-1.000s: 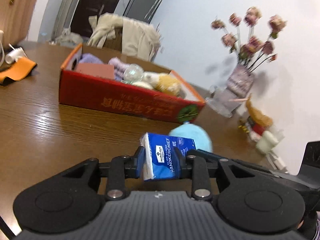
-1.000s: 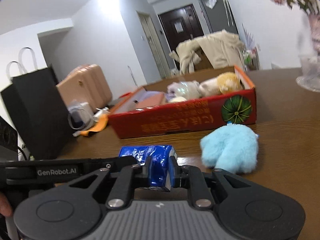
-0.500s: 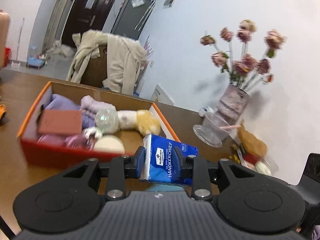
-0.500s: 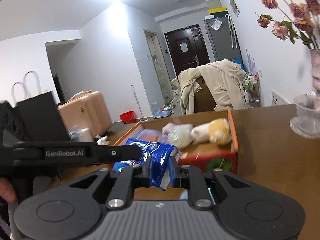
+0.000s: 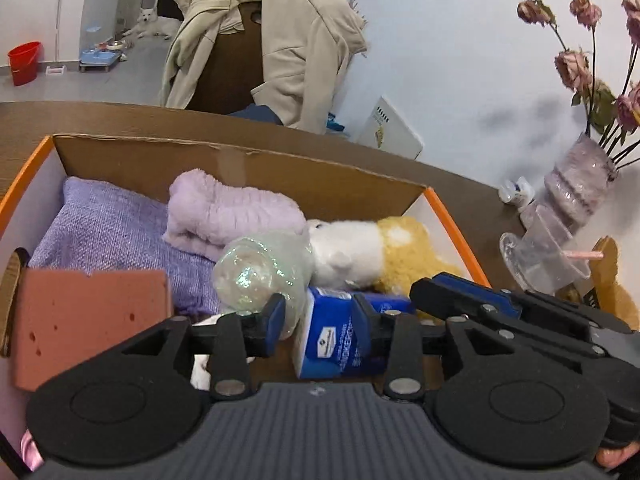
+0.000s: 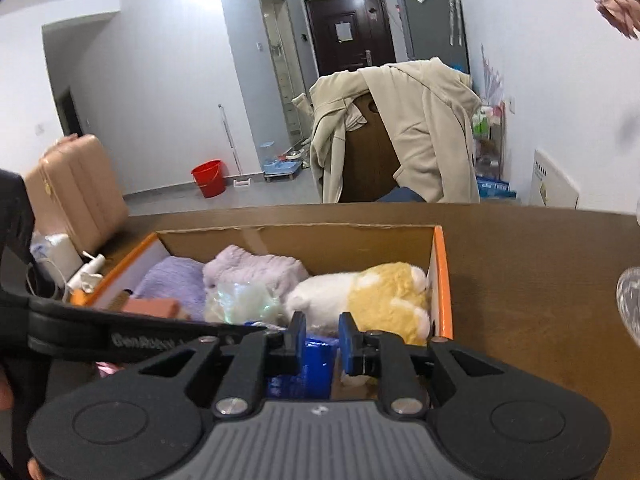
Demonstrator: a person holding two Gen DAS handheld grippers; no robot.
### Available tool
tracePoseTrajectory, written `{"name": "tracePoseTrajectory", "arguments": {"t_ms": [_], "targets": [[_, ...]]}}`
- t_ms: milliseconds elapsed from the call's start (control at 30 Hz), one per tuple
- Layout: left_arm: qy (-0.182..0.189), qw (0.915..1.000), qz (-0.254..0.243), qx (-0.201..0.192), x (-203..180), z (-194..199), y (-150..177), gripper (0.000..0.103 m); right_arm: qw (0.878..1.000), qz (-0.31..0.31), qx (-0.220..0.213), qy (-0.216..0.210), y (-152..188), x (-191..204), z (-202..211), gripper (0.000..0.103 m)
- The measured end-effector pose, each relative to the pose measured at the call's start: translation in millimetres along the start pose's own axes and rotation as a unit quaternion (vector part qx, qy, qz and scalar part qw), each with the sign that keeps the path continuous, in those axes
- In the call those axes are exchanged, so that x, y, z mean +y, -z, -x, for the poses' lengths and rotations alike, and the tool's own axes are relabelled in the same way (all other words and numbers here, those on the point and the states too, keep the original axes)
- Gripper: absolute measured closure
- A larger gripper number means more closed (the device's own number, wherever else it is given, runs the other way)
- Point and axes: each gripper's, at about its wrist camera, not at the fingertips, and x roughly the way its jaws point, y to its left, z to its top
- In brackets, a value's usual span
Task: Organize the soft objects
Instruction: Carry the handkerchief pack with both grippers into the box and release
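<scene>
A blue handkerchief tissue pack [image 5: 328, 336] hangs just above the floor of the orange-rimmed cardboard box [image 5: 240, 148]. It is between the jaws of my left gripper [image 5: 320, 316], which are opening: the left pad stands clear of the pack and the right pad still touches it. My right gripper [image 6: 323, 338] is also opening, with the pack's other end [image 6: 308, 368] low between its pads and a gap on the right. The box holds a white-and-yellow plush [image 5: 360, 248], a lilac towel [image 5: 224, 212], a purple cloth [image 5: 112, 232], a glittery clear ball [image 5: 256, 272] and a pink sponge [image 5: 88, 320].
The box sits on a wooden table [image 6: 540, 280]. A vase of dried roses [image 5: 576, 184] and a glass dish [image 5: 540, 256] stand to its right. Behind the table is a chair draped with a beige jacket [image 6: 400, 136]. A pink suitcase [image 6: 76, 192] and white chargers [image 6: 60, 256] are at the left.
Both grippers carried the tissue pack from the table in front of the box to over its inside. Their jaws have widened, and the left pad has come off the pack.
</scene>
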Motion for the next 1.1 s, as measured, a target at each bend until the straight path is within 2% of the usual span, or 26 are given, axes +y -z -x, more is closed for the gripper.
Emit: {"name": "tracePoseTrajectory", "arguments": {"t_ms": [133, 200, 267, 433, 467, 500, 567, 700, 967, 1100], "targets": [[0.002, 0.9999, -0.013, -0.01, -2, 7, 0, 0.062, 1.0, 0.001, -0.013, -0.003, -4, -3, 2, 0.085], [-0.018, 0.9994, -0.023, -0.019, -5, 13, 1, 0.062, 1.0, 0.002, -0.021, -0.004, -6, -2, 9, 0.085], [-0.022, 0.9988, -0.032, -0.027, -11, 22, 0, 0.061, 0.999, 0.006, -0.033, -0.006, -8, 1, 21, 0.085], [-0.023, 0.9969, -0.051, -0.055, -23, 73, 12, 0.059, 0.998, 0.02, -0.056, -0.01, -8, 10, 69, 0.082], [-0.02, 0.9963, -0.056, -0.062, -25, 84, 17, 0.057, 0.998, 0.023, -0.06, -0.01, -7, 12, 80, 0.082], [-0.016, 0.9955, -0.061, -0.07, -28, 96, 24, 0.05, 0.997, 0.026, -0.066, -0.01, -5, 15, 93, 0.081], [-0.018, 0.9934, -0.071, -0.088, -32, 122, 41, 0.045, 0.996, 0.034, -0.08, -0.01, 2, 19, 122, 0.079], [-0.034, 0.9886, -0.09, -0.116, -37, 169, 80, 0.045, 0.994, 0.047, -0.101, -0.01, 27, 28, 177, 0.073], [-0.04, 0.9742, -0.125, -0.183, -46, 251, 179, 0.035, 0.991, 0.079, -0.109, 0.005, 106, 65, 244, 0.063], [-0.041, 0.9768, -0.103, -0.183, -38, 273, 233, 0.032, 0.993, 0.057, -0.106, 0.005, 152, 82, 263, 0.056]]}}
